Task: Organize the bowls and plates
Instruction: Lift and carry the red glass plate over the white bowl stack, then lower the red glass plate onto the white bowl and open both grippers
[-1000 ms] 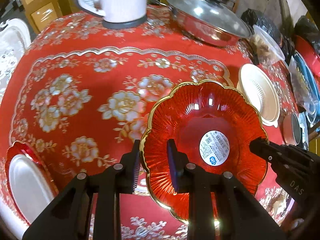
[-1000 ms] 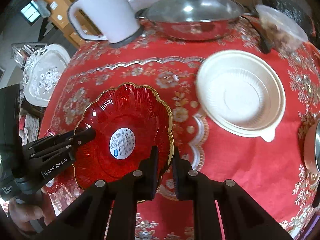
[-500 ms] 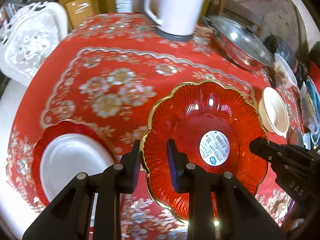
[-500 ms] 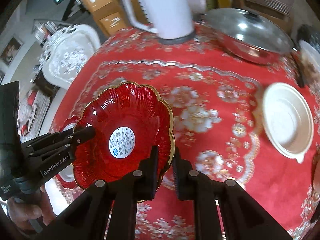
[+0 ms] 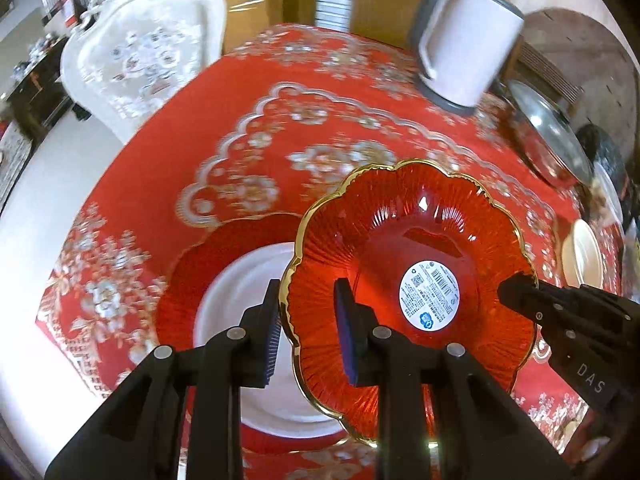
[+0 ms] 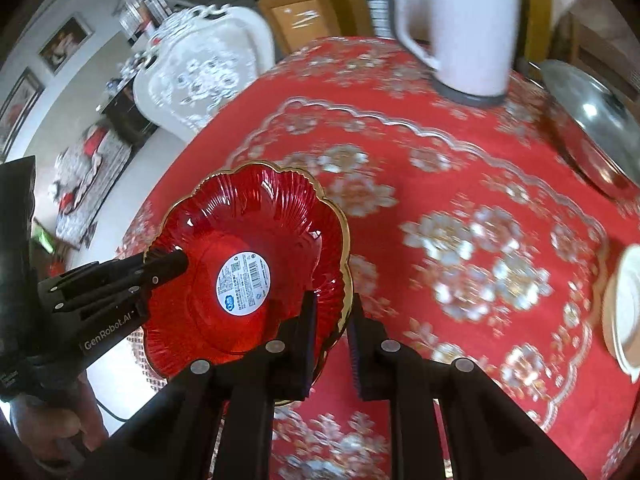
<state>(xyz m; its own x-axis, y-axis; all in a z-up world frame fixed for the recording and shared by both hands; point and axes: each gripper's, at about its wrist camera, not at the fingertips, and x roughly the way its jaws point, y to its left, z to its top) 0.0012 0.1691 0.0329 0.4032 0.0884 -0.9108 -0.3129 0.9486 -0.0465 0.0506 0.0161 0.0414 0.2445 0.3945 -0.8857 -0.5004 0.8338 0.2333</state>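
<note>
A red scalloped glass bowl (image 5: pixel 412 248) with a gold rim and a round white sticker hangs above the table, held from both sides. My left gripper (image 5: pixel 306 328) is shut on its left rim; my right gripper (image 6: pixel 330 332) is shut on the opposite rim of the red glass bowl (image 6: pixel 248 256). Below and to the left lies a red plate (image 5: pixel 192 276) with a white plate (image 5: pixel 240 304) on it, partly covered by the held bowl. A white bowl (image 6: pixel 622 312) rests at the table's right edge.
A white jug (image 5: pixel 464 52) and a lidded steel pan (image 5: pixel 548 128) stand at the back of the red flowered tablecloth (image 5: pixel 280 140). A white carved chair (image 5: pixel 144 52) stands beyond the table's left edge. A hand (image 6: pixel 48 428) holds the left gripper.
Both grippers have carried the red glass bowl leftward across the table; it now overlaps the red and white plates. The white bowl and pan have slid to the right edge of view.
</note>
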